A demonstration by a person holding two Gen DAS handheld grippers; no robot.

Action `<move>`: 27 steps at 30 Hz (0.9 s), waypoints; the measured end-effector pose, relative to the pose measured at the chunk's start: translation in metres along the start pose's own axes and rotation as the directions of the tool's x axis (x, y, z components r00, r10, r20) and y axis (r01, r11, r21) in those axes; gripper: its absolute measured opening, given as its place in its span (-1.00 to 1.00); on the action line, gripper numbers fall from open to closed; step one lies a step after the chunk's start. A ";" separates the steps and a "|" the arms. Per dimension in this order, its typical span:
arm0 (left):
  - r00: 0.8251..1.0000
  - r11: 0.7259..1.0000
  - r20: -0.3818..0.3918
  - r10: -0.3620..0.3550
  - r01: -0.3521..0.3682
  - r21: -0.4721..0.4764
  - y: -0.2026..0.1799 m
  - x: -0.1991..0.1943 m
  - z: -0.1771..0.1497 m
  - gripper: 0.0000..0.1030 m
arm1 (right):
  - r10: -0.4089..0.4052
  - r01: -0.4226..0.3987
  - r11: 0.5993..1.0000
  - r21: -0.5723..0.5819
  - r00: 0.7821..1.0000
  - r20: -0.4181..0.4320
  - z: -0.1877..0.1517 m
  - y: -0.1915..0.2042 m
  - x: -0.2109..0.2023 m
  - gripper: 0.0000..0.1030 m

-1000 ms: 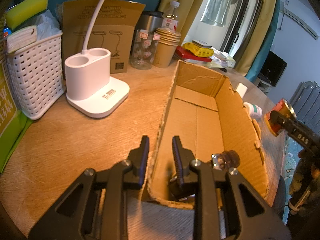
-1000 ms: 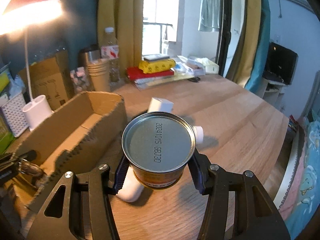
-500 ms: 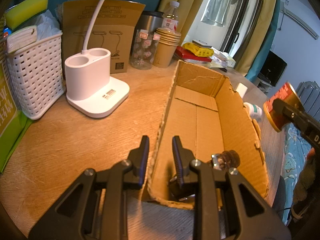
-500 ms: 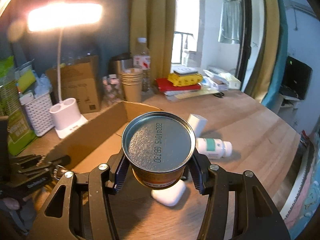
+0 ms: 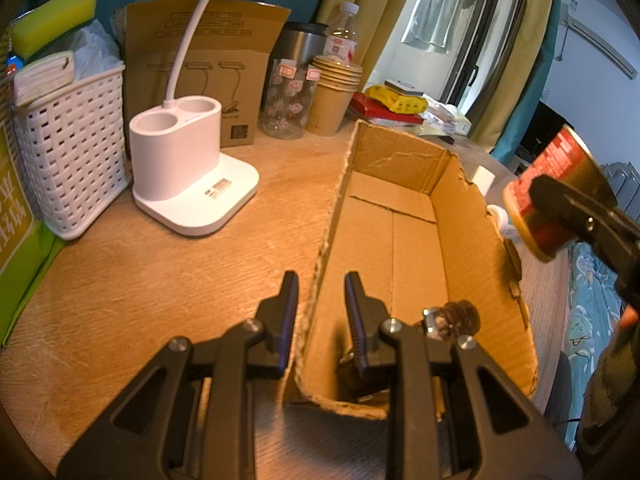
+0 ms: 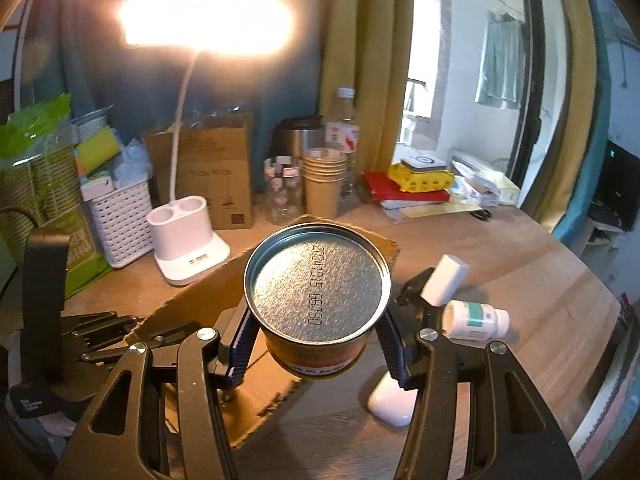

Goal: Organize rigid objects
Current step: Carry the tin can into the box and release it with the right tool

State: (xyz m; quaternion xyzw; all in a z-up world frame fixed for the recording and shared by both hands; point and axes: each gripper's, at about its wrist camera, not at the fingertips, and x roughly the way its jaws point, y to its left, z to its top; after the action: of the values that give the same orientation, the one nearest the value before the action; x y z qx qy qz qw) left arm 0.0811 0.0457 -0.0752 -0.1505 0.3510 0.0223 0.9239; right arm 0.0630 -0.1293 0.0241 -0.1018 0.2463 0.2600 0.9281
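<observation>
Far to the left of the left gripper (image 5: pixel 316 304) stands a white basket (image 5: pixel 72 148), and ahead-left of it a white lamp base (image 5: pixel 188 176) on the table (image 5: pixel 140 280). The left gripper itself straddles the near left wall of the box (image 5: pixel 400 248): one finger outside, one inside, jaws narrow, and I cannot tell whether they actually pinch the cardboard or only bracket it. Just right of its inner finger, low in the near end of the box, lies a small dark glass bottle (image 5: pixel 452 320); the rest of the box floor ahead looks bare. Further right, beyond the box's right wall and above it, the right gripper (image 6: pixel 316 344) clamps a can (image 6: pixel 316 300) by its sides, jaws closed on it — the can's axis runs forward along the fingers, so its stamped end faces the camera. From this gripper the box lies ahead and to the left, below the can, its long axis running away from the left gripper. To the right of the can, on the table, lie a pill bottle (image 6: pixel 476 320), a white block (image 6: pixel 444 280) and a white case (image 6: pixel 392 404), all outside the box. The right hand is plainly the one to place the can: it likely needs to travel left over the wall and tilt upright before lowering.
</observation>
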 end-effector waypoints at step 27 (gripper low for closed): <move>1.000 1.000 0.000 0.000 0.000 0.002 -0.001 0.000 0.000 -0.51 | 0.055 -0.059 0.998 -0.032 0.991 -0.119 -0.021 0.018 0.048 0.11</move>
State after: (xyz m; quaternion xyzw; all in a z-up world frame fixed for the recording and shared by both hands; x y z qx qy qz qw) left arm 0.0808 0.0450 -0.0751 -0.1497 0.3511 0.0218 0.9241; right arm 0.0800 -0.0998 -0.0197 -0.1266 0.2991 0.2841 0.9021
